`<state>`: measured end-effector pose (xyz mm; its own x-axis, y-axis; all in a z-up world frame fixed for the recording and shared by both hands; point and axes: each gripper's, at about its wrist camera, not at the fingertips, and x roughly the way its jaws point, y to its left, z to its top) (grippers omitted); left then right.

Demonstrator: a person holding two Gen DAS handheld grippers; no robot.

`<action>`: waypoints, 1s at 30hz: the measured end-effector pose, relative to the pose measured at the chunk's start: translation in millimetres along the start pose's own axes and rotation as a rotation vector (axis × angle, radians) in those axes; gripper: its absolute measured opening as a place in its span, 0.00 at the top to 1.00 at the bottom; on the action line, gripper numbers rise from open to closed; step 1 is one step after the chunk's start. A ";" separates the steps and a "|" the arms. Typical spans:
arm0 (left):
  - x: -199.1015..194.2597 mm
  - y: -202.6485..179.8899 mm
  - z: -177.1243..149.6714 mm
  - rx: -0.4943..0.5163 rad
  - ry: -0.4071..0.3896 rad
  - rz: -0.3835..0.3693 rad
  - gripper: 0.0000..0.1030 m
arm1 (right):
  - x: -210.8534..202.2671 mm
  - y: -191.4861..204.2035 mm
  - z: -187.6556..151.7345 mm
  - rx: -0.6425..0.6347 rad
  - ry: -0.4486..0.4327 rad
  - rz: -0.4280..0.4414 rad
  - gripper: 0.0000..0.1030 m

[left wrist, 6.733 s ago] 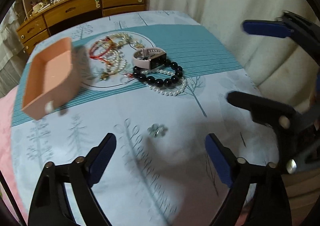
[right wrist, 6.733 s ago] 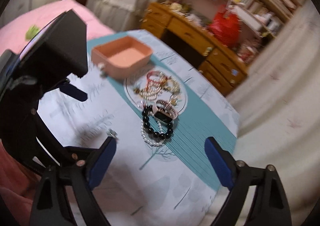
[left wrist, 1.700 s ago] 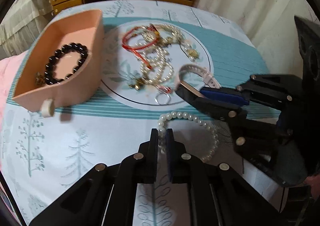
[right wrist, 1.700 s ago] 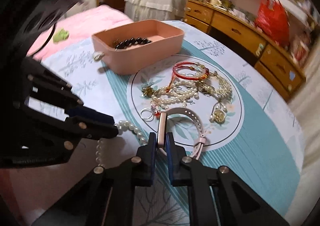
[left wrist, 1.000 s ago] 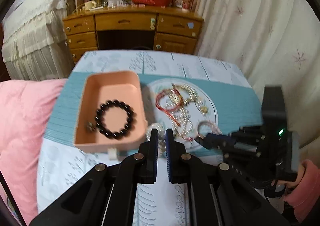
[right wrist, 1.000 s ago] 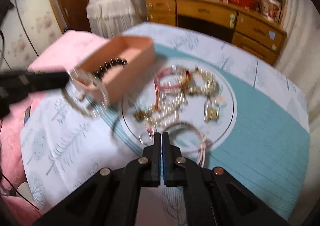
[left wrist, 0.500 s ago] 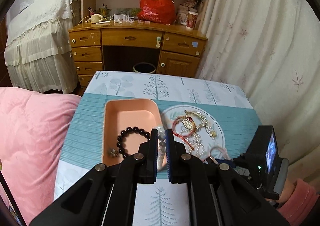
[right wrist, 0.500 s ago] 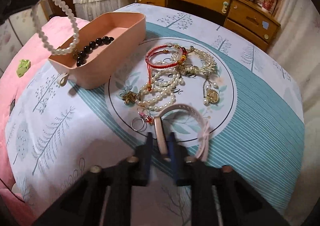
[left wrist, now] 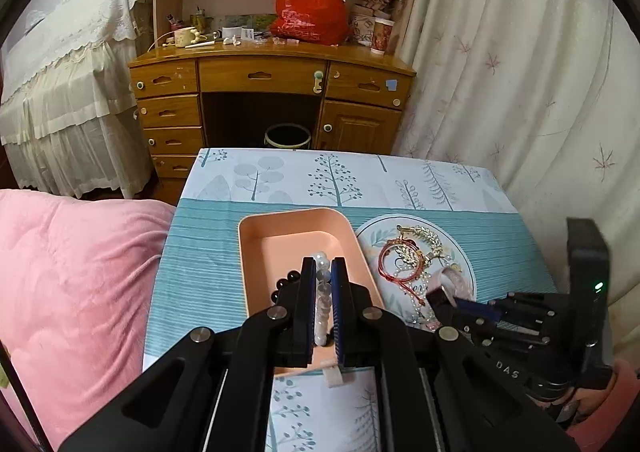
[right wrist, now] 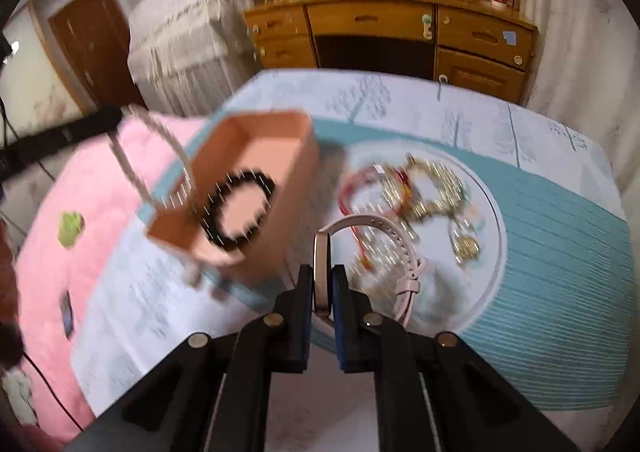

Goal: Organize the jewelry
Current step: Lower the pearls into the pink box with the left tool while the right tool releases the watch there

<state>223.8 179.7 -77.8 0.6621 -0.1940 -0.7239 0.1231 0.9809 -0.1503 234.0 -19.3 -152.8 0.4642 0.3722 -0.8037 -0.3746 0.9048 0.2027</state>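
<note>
My left gripper (left wrist: 323,272) is shut on a white pearl bracelet (left wrist: 322,292) and hangs over the pink tray (left wrist: 256,220), where a black bead bracelet (left wrist: 284,286) lies. In the right wrist view the pearl bracelet (right wrist: 156,156) dangles as a loop from the left gripper (right wrist: 100,120), beside the near end of the tray (right wrist: 264,124). My right gripper (right wrist: 322,276) is shut on the body of a pink watch (right wrist: 321,272), lifted off the cloth, its strap (right wrist: 372,224) arching right. Red, pearl and gold jewelry (right wrist: 424,188) lies on the round print.
A pink quilt (left wrist: 72,272) borders the table on the left, with a small green thing (right wrist: 70,226) on it. A wooden desk (left wrist: 264,92) stands behind the table and a curtain (left wrist: 520,72) hangs to the right. A pink sleeve (left wrist: 612,392) shows behind the right gripper.
Both grippers have risen. The left one carried the pearl bracelet from beside the tray to over it. The right one closed on the pink watch and lifted it from the cloth.
</note>
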 end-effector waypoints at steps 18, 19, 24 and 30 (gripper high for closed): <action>39.8 33.4 12.7 -0.046 0.077 -0.041 0.85 | 24.6 64.0 36.5 0.065 -0.057 0.156 0.90; 39.8 33.9 12.2 -0.044 0.081 -0.042 0.83 | 24.7 63.3 35.8 0.068 -0.056 0.152 0.90; 39.2 37.4 11.3 -0.067 0.096 -0.056 0.62 | 20.7 56.0 33.9 0.086 -0.062 0.137 0.88; 35.8 31.9 5.6 -0.084 0.108 -0.054 0.44 | 15.5 39.6 21.5 0.114 -0.044 0.103 0.84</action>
<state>255.5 204.1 -104.8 0.5719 -0.2514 -0.7808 0.0913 0.9655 -0.2440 243.6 26.7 -145.3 0.4639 0.4709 -0.7503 -0.3296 0.8779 0.3472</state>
